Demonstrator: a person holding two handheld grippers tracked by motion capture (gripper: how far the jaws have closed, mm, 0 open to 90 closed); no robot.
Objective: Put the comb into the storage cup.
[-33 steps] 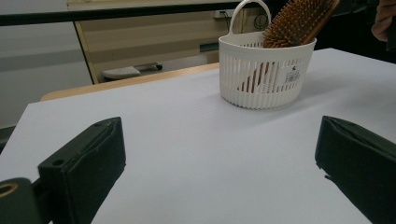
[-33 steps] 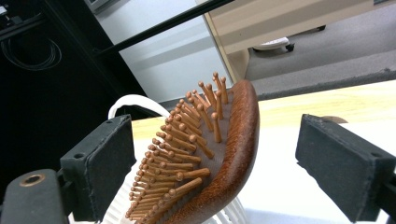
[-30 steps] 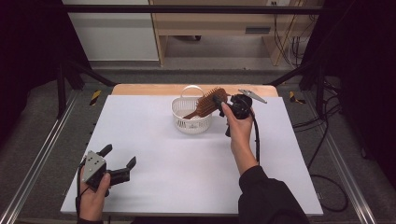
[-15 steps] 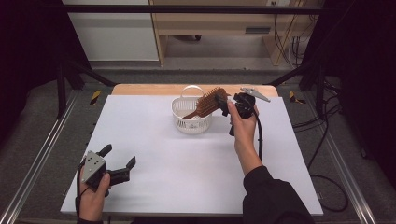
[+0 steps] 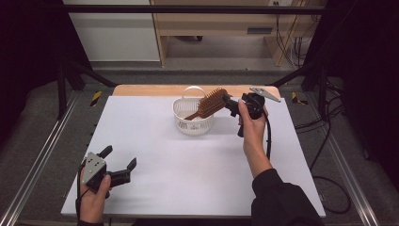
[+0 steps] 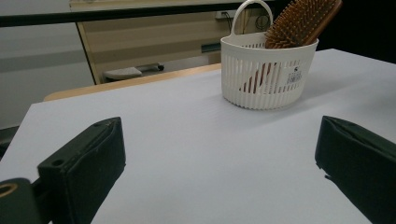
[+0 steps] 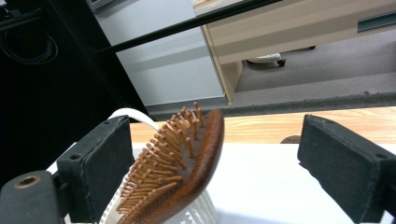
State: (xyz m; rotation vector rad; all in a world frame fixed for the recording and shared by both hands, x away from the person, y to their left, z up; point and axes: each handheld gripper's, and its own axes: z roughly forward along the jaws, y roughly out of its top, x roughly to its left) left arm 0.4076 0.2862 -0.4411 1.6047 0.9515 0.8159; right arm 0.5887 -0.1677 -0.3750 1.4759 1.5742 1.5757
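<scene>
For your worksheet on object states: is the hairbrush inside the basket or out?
In: the hairbrush stands tilted in the white basket, head sticking above the rim.

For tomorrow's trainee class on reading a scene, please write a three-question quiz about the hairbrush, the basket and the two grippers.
1. True or false: the right gripper is clamped on the hairbrush.
2. Where does the hairbrush's handle end sit? A) flat on the table B) inside the white basket C) in the left gripper
3. Fill in: the left gripper's jaws stand ____ and hold nothing.

Key
1. False: its jaws are apart, with the brush head between them.
2. B; the head sticks out over the rim.
3. open
</scene>
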